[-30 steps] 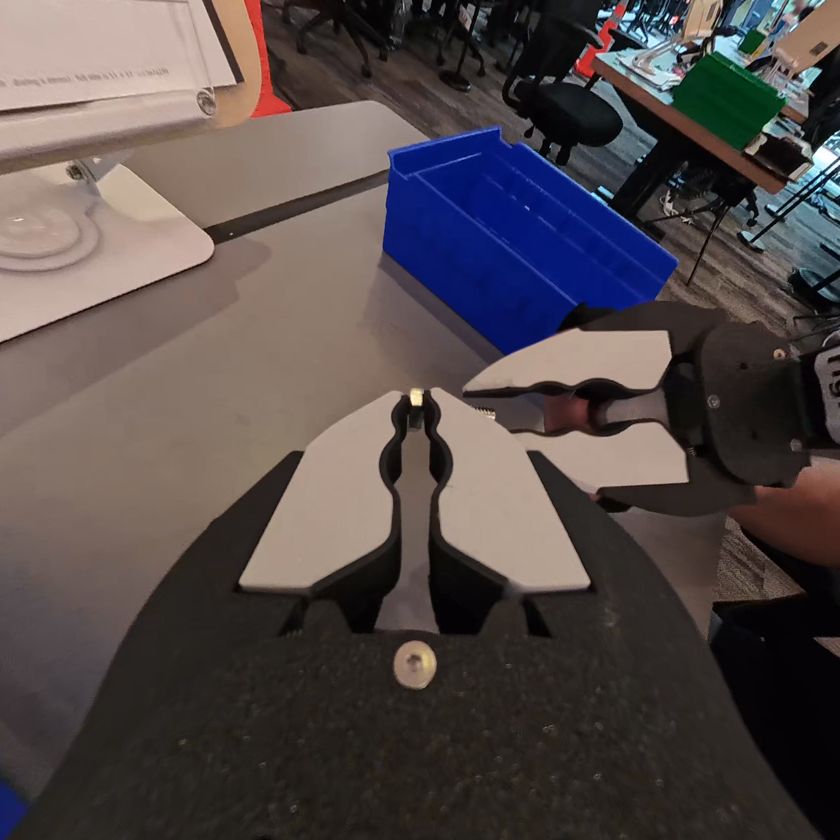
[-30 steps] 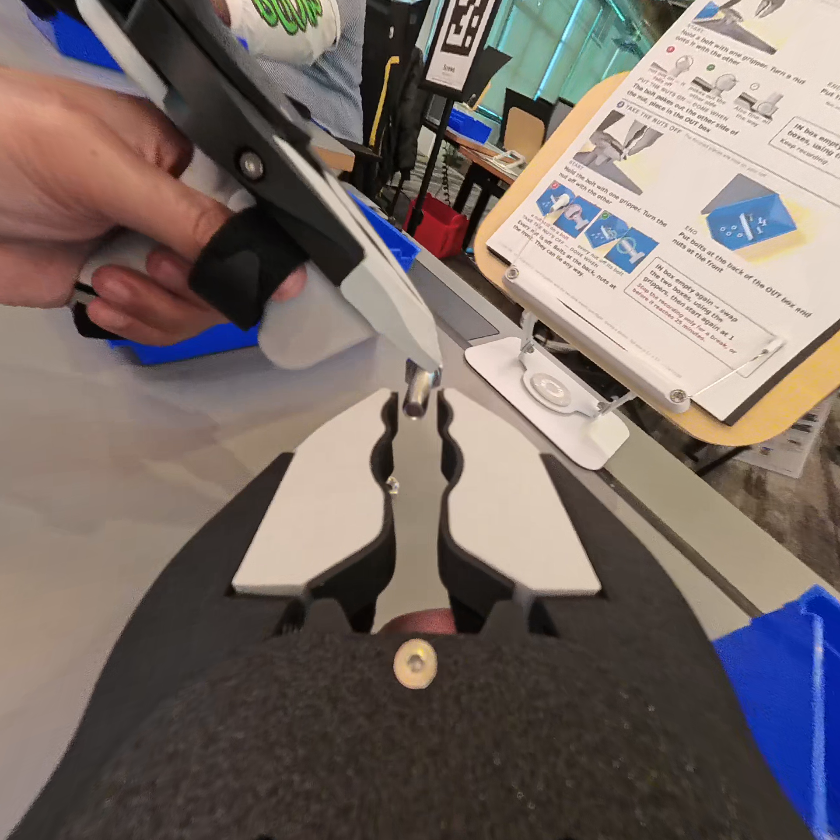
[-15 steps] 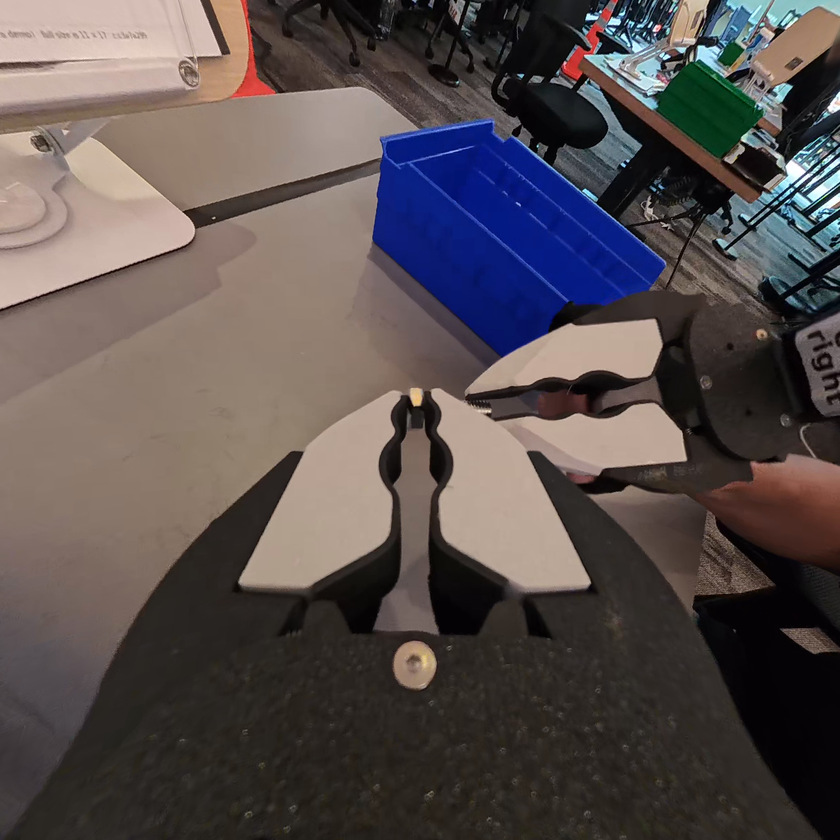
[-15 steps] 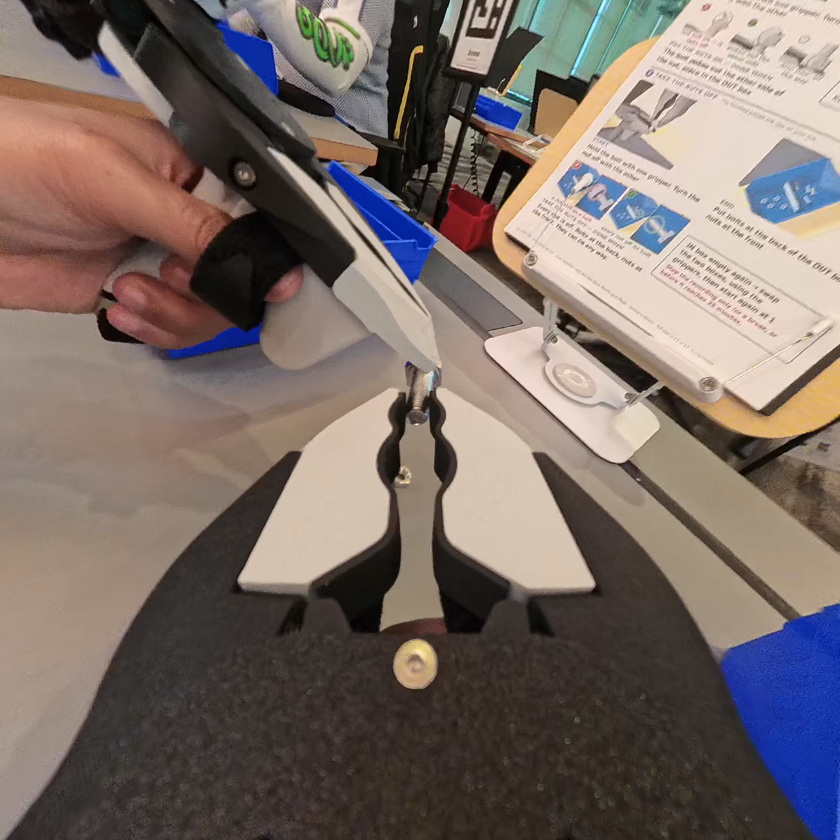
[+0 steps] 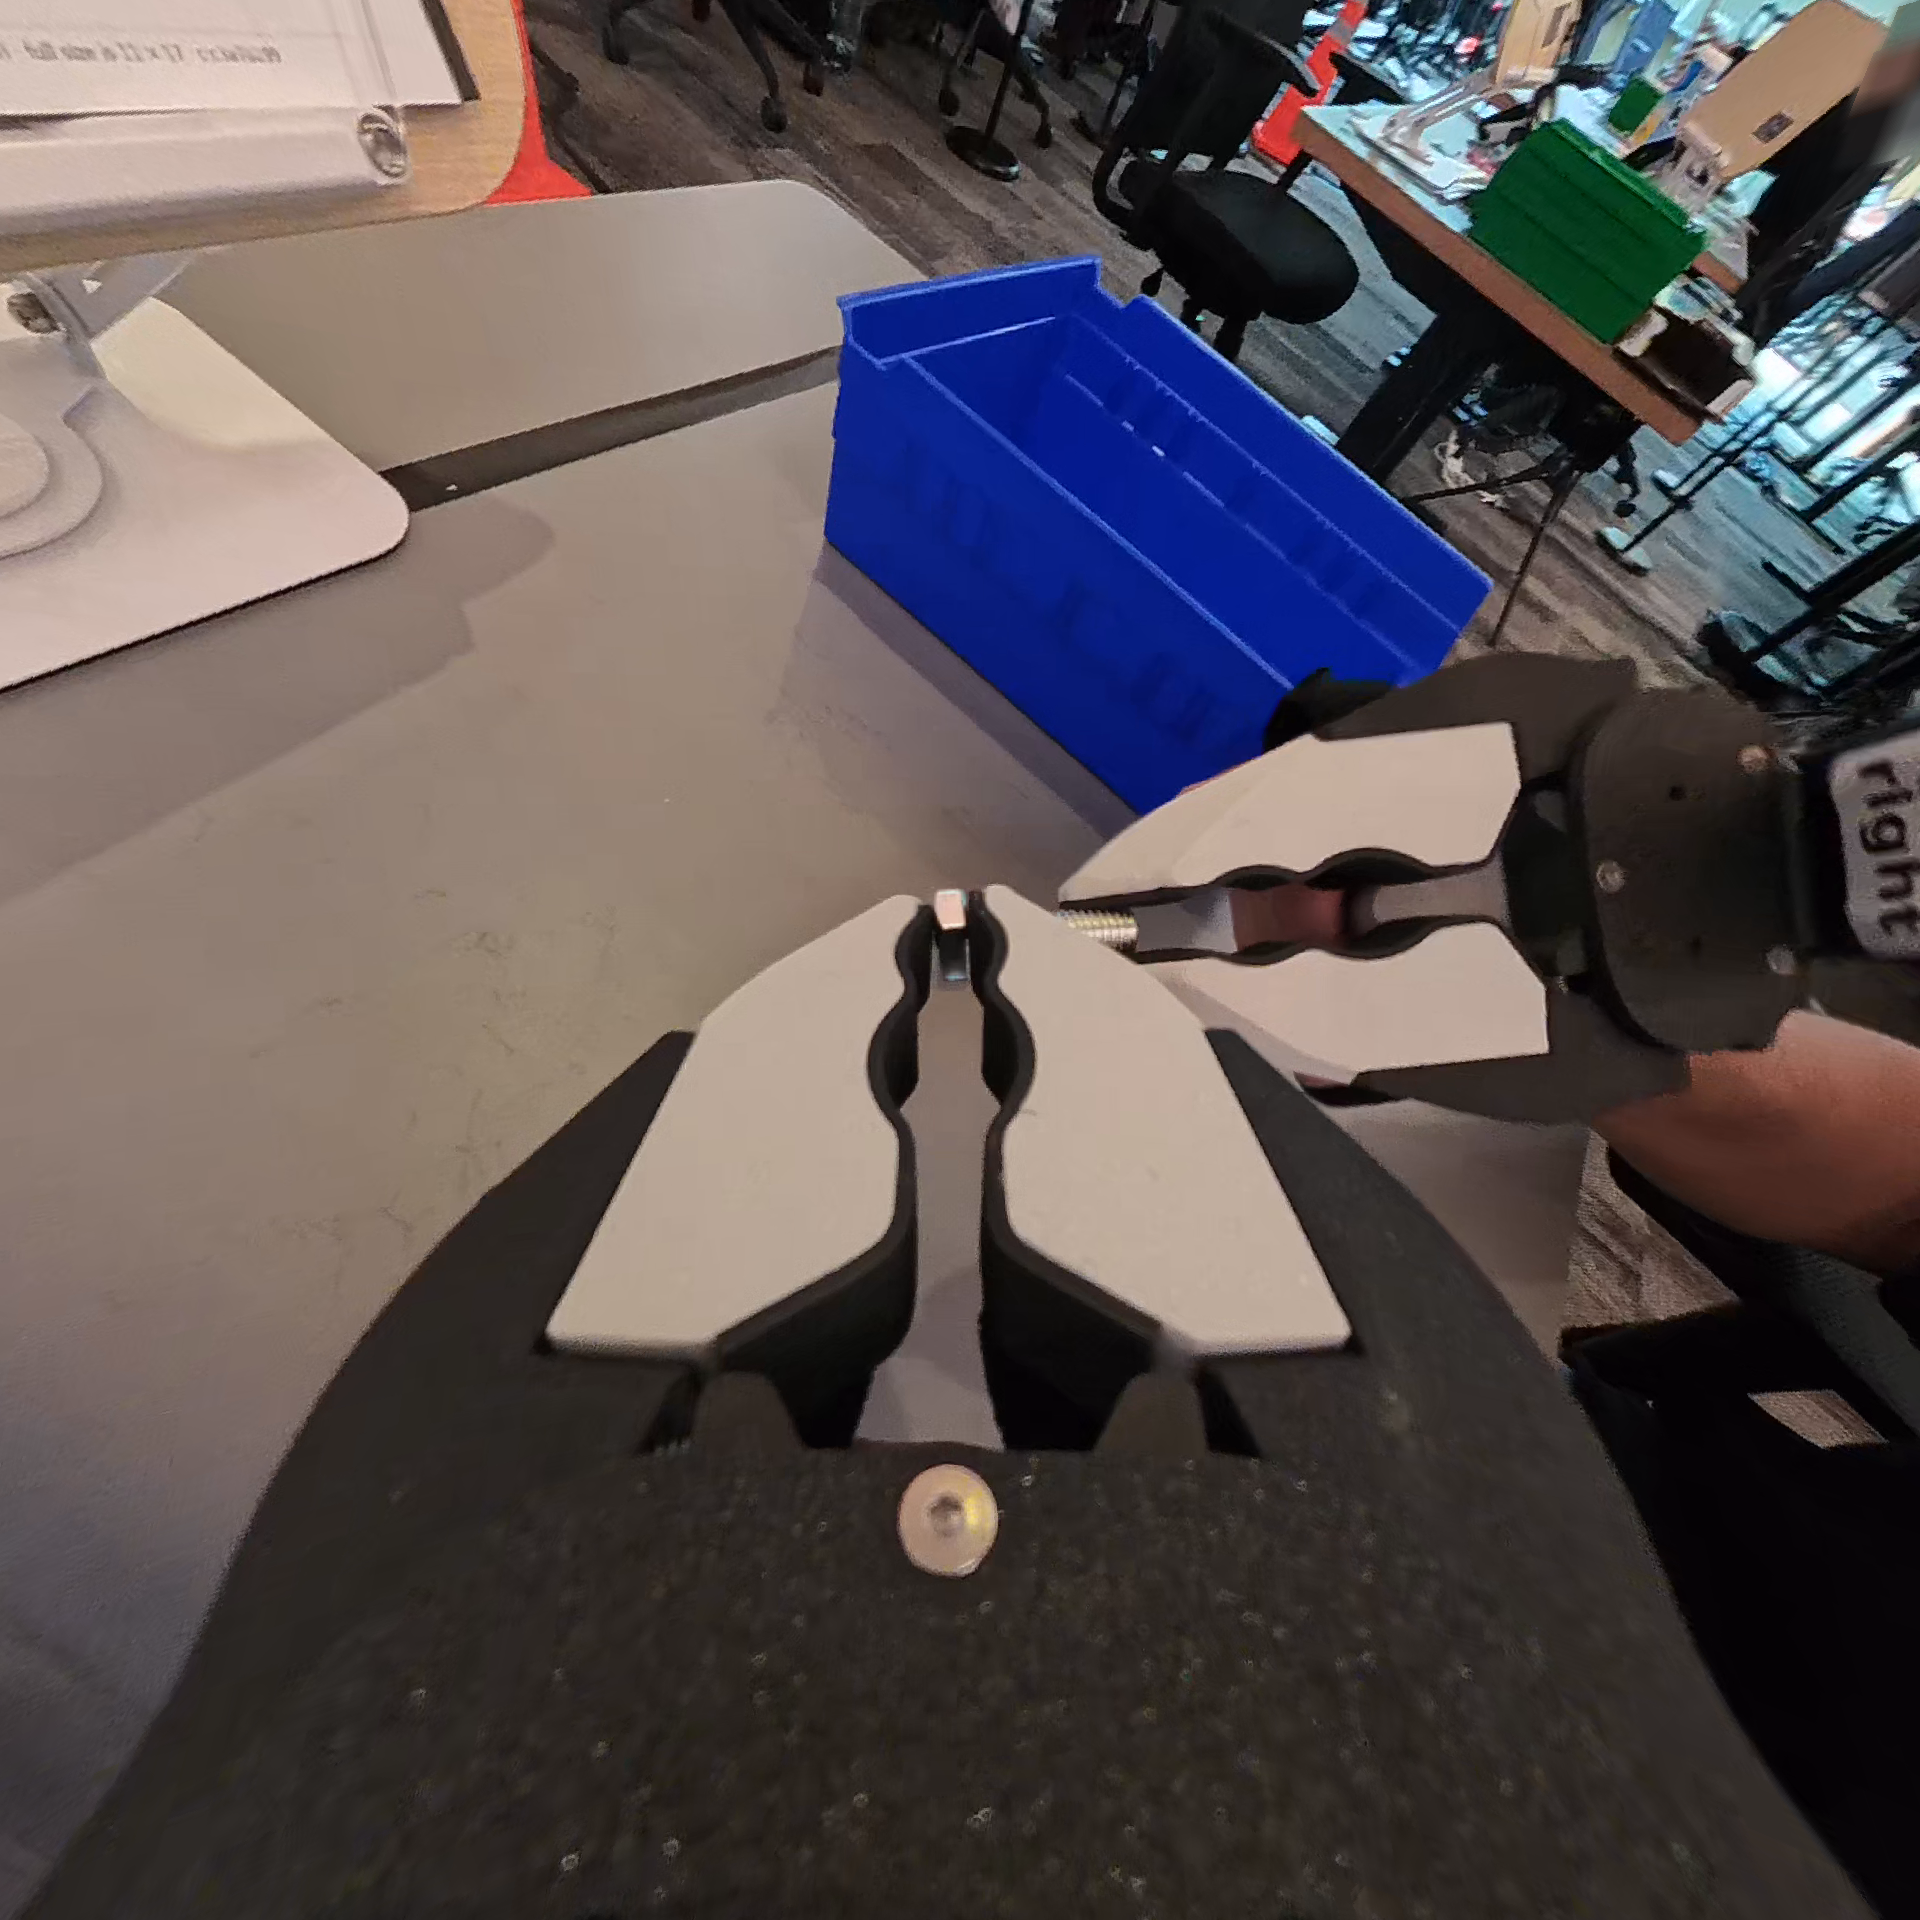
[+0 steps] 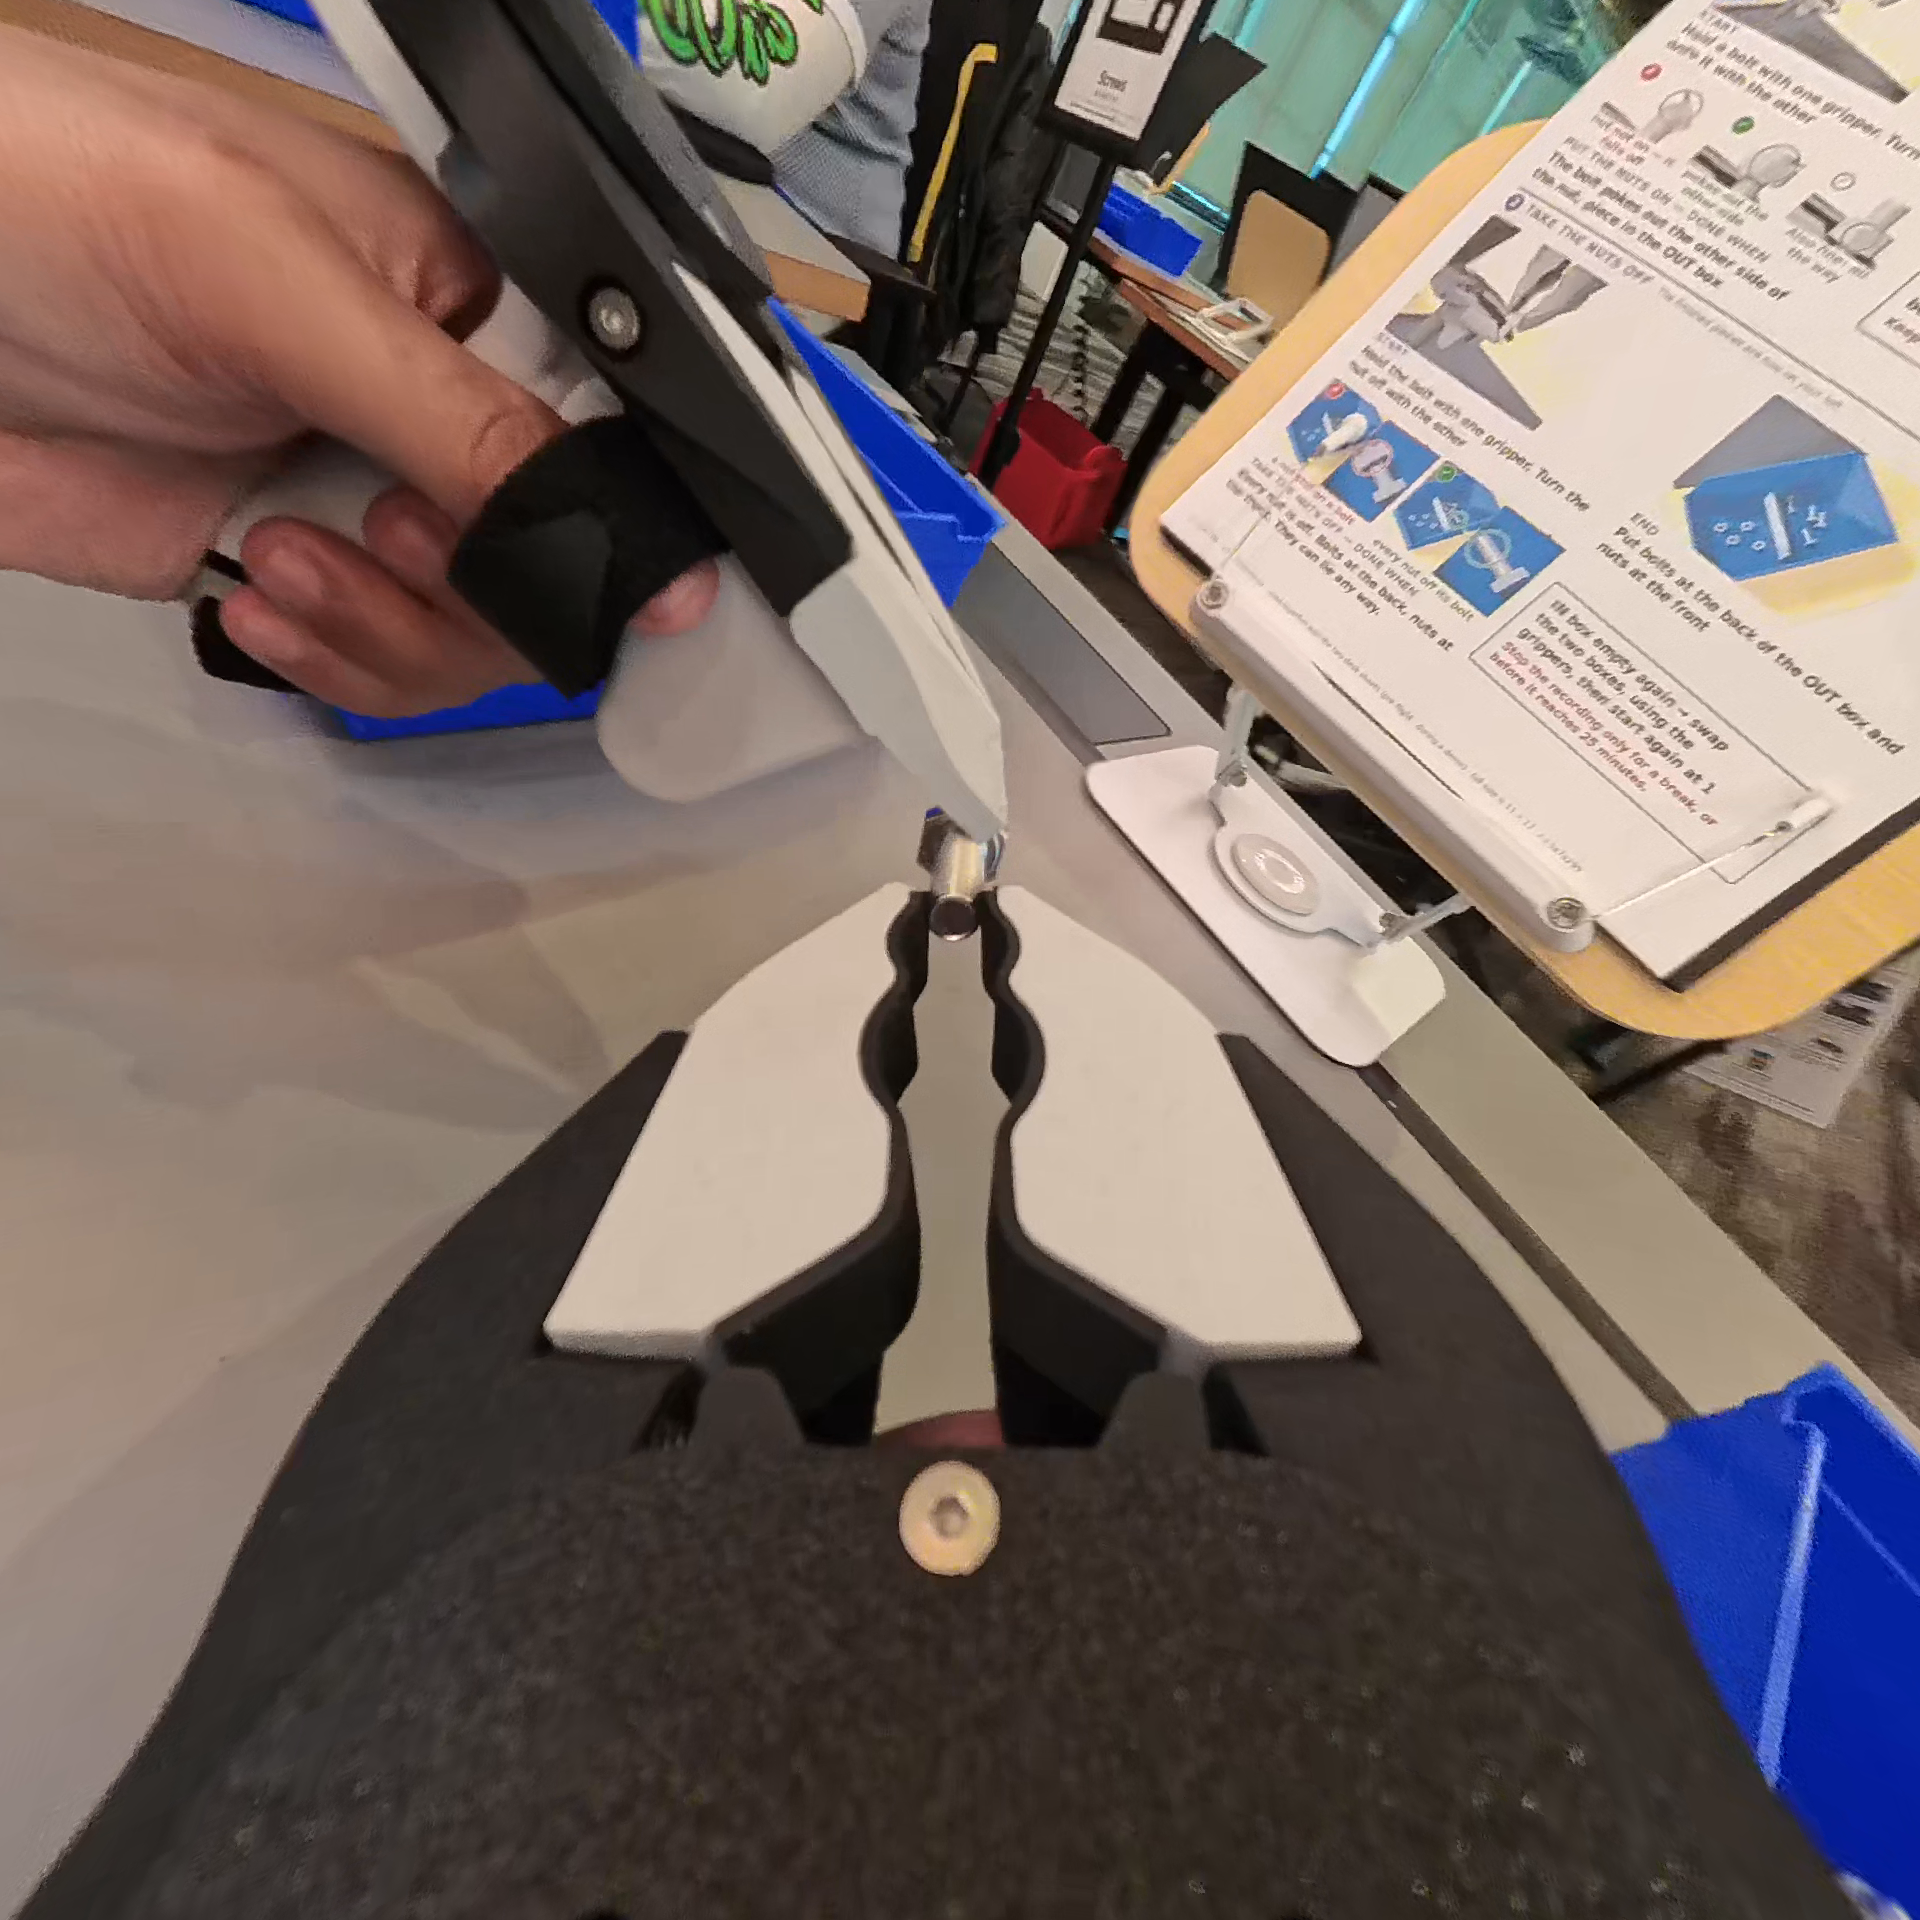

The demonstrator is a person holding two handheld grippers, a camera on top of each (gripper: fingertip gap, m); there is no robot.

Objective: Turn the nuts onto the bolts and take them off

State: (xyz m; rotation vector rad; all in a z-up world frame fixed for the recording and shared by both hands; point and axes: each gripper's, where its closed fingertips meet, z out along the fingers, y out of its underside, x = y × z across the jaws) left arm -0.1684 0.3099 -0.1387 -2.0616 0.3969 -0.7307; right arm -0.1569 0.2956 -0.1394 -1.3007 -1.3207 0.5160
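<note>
the left gripper [image 5: 951,925] pinches a small nut [image 5: 950,921] at its tips, the right gripper [image 6: 951,920] squeezes the bolt [image 6: 954,883] by its head, both held above the bare grey table [image 5: 364,935], near the blue bin [image 5: 1091,561].

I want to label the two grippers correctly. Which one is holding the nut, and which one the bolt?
The left gripper pinches the nut at its fingertips. The right gripper holds the bolt, whose thread points toward the nut.
</note>
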